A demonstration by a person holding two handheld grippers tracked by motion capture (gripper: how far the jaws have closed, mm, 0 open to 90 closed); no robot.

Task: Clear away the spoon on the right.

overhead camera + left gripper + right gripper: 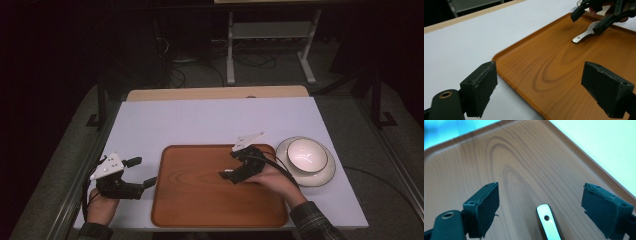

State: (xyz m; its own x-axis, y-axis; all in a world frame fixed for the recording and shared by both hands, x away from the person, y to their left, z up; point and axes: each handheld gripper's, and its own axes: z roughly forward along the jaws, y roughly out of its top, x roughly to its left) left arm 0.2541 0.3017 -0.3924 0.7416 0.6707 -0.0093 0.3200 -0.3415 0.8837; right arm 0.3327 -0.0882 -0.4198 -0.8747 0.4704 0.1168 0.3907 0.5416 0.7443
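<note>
- Spoon [547, 221], white with a hole in its handle end, lay flat on the wooden tray [200, 200], toward the tray's 2 o'clock area in the high view.
- In the high view the spoon [228, 173] showed as a pale bit just under the right gripper [235, 165]; the rest was hidden by the gripper.
- Right gripper [540, 210] hovered over the tray, jaws spread wide; handle sat between them, touching neither pad. Released, nothing grasped.
- In the left gripper view the spoon [584, 35] sat at about 1 o'clock, the right gripper [590, 18] above it.
- Left gripper [141, 172] stood at the tray's 9 o'clock, over the white table [210, 120], just beside the tray's left rim.
- Left gripper [539, 92] jaws were wide apart, nothing between them but the tray [564, 75] edge and table below. Released.
- White bowl [307, 154] sat on a white plate [327, 175] at the tray's 3 o'clock, just beside its right rim, near the right hand [272, 180].
- Person's plaid sleeve [312, 220] came in at 5 o'clock.
</note>
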